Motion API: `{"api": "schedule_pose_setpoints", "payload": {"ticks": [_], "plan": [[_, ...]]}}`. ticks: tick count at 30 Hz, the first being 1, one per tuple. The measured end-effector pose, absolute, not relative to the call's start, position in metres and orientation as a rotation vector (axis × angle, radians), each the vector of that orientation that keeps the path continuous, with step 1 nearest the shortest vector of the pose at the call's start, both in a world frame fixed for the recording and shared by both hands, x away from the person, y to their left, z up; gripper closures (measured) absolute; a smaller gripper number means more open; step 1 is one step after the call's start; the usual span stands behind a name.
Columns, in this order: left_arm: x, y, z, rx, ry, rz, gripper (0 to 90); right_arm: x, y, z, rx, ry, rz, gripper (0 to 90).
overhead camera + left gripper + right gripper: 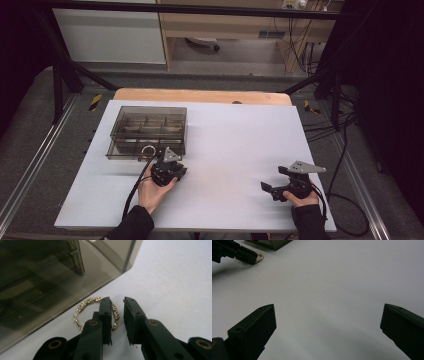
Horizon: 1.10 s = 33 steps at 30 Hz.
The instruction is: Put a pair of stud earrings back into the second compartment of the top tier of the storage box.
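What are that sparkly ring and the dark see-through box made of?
The ring looks like gold-toned metal set with small glittering stones, probably costume jewellery. The box seems to be smoky tinted plastic, glossy and transparent: its inner dividers show through the walls.

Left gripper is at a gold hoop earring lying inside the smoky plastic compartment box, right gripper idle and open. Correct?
Not quite: the gold hoop earring lies on the white table, outside the smoky plastic compartment box, beside its wall, as the left gripper view shows. The left gripper is at it; the right gripper is idle and open.

Black sleeves (134, 222) — black cables (136, 185).
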<state>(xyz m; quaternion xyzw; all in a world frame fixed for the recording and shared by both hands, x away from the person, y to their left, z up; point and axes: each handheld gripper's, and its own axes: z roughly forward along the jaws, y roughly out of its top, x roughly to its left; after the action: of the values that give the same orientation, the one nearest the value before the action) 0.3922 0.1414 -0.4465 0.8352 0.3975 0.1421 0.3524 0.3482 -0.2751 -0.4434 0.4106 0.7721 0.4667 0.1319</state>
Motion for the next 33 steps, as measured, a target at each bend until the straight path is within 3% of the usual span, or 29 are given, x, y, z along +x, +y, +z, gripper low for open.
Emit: {"api": "schedule_pose_setpoints", "payload": {"ticks": [33], "plan": [[0.3951,0.1384,-0.4481,2.157,1.060,0.391,86.1,0.3483,-0.2751,-0.4434,1.190,2.240,1.355,0.9]]}}
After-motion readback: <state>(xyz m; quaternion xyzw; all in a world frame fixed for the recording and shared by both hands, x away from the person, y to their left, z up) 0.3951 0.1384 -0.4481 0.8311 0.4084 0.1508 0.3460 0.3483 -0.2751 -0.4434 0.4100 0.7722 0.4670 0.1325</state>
